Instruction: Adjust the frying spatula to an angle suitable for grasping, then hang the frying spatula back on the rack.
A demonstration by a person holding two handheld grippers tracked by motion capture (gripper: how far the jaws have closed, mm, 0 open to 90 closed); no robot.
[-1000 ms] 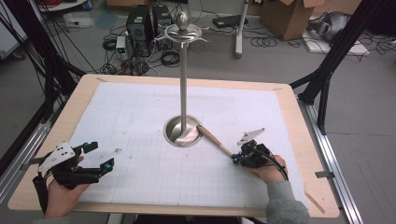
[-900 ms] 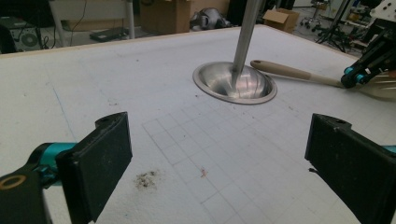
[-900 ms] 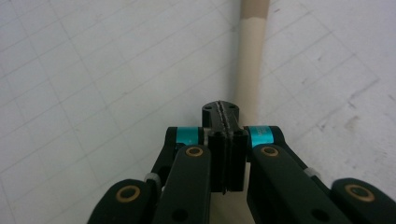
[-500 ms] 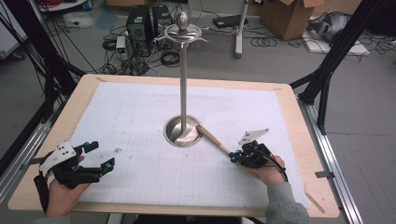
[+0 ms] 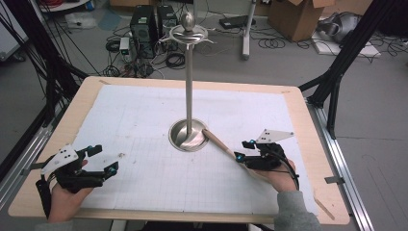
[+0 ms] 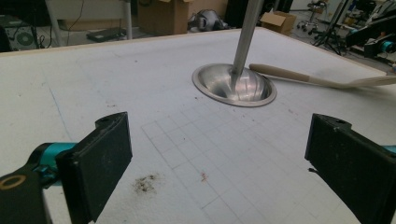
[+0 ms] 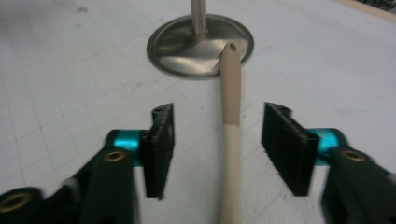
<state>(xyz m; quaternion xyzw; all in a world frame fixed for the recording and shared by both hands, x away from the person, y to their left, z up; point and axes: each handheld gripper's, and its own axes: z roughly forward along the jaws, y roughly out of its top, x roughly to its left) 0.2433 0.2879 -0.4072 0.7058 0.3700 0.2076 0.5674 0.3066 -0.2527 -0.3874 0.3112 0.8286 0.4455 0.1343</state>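
Note:
A tall metal stand (image 5: 188, 86) rises from a round dished base (image 5: 179, 139) at the middle of the white gridded mat. A wooden utensil (image 5: 219, 142) lies slanted to the right of it, its handle tip (image 7: 230, 51) resting on the base rim (image 7: 187, 46). My right gripper (image 5: 243, 149) straddles the handle (image 7: 231, 93). Its jaws have just been opening and stand apart on either side, with neither pad touching the wood. My left gripper (image 5: 107, 159) rests open near the front left, nothing between its jaws (image 6: 219, 158). From there the base (image 6: 233, 86) and utensil (image 6: 299, 77) lie ahead.
The mat (image 5: 144, 115) covers most of the wooden table (image 5: 86, 91). The stand's top carries curved hooks (image 5: 187, 33). Beyond the far edge the floor holds computer cases, cables and cardboard boxes (image 5: 293, 17). A small dark smudge (image 6: 144, 183) marks the mat near my left gripper.
The right gripper's jaws, shut on the wooden handle before, now stand apart around it, and that hand has lifted slightly. The left hand has stayed put.

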